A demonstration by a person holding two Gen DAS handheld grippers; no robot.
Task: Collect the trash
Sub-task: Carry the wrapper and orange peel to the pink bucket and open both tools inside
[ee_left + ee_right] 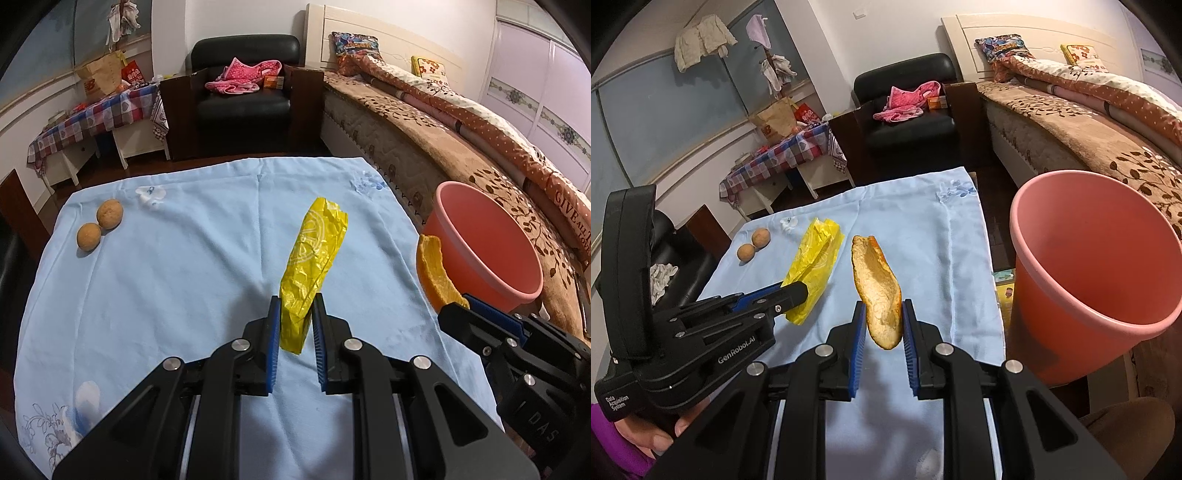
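My left gripper is shut on a crumpled yellow plastic wrapper, which sticks up and forward from the pads above the blue cloth. My right gripper is shut on a long piece of orange peel, pith side showing. A pink bin stands just right of the table, its mouth open beside the peel. In the left wrist view the peel and right gripper sit in front of the bin. The left gripper with the wrapper shows at the left of the right wrist view.
Two brown round fruits lie at the far left of the blue cloth. A bed runs along the right behind the bin. A black armchair and a checked side table stand beyond the table's far edge.
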